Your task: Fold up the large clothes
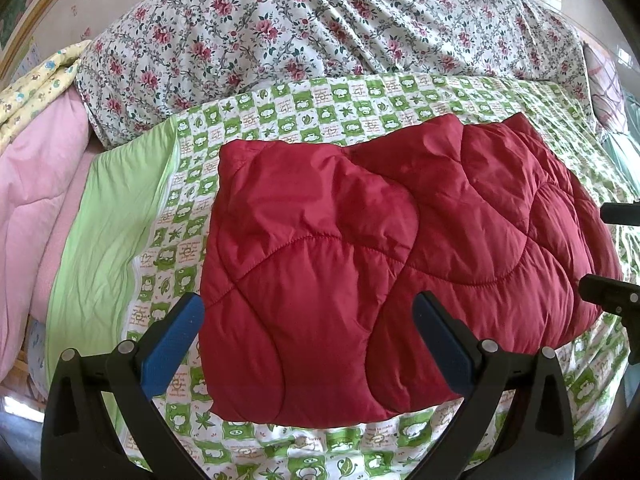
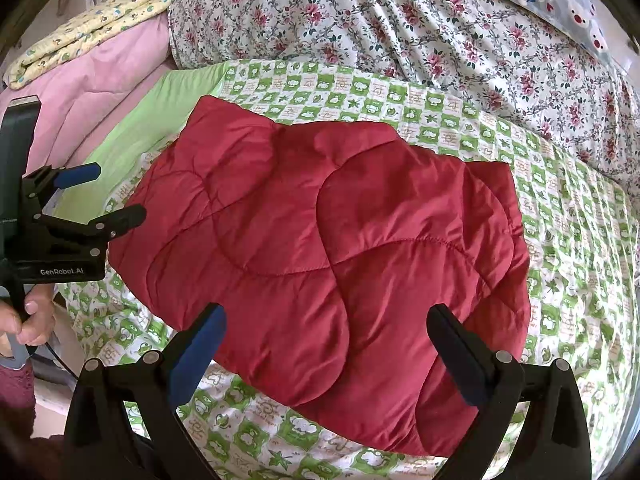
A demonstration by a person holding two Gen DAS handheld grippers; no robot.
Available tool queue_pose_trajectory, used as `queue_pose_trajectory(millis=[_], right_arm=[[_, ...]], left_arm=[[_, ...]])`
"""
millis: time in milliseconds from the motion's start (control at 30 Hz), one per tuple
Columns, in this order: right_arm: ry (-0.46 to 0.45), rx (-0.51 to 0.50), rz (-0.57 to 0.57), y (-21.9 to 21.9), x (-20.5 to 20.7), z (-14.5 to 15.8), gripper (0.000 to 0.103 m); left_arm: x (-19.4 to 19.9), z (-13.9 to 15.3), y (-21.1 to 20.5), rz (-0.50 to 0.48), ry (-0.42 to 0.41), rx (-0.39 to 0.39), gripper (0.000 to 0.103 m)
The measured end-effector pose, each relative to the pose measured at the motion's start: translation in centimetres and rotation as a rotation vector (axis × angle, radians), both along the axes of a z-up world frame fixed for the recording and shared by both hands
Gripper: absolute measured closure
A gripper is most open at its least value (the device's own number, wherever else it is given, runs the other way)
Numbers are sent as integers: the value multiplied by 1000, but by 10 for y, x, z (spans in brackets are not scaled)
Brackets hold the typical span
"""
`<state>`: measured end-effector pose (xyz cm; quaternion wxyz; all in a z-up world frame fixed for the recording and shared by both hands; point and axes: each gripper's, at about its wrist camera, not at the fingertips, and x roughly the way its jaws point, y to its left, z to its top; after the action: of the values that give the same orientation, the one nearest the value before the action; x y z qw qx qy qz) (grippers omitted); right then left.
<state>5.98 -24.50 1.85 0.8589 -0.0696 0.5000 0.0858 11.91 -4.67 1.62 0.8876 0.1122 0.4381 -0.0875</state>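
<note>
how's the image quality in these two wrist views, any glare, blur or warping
Left wrist view: even daylight, the red quilted jacket sharp, strong fisheye bulge bending the green patterned sheet, dark vignette in the corners. Right wrist view: the same barrel warp, soft sheen on the jacket, no harsh glare; the left gripper at the edge looks stretched.

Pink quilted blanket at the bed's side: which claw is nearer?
Left. The left claw is at the blanket-side edge of the red quilted jacket; the right claw is at its opposite end.
</note>
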Motion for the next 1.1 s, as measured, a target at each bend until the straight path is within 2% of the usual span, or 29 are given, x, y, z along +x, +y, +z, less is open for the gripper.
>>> queue_pose_trajectory(millis=[1100], right_arm=[[2, 8, -7, -3, -1, -3, 2]], left_arm=[[2, -2, -1, -14, 19, -22, 0]])
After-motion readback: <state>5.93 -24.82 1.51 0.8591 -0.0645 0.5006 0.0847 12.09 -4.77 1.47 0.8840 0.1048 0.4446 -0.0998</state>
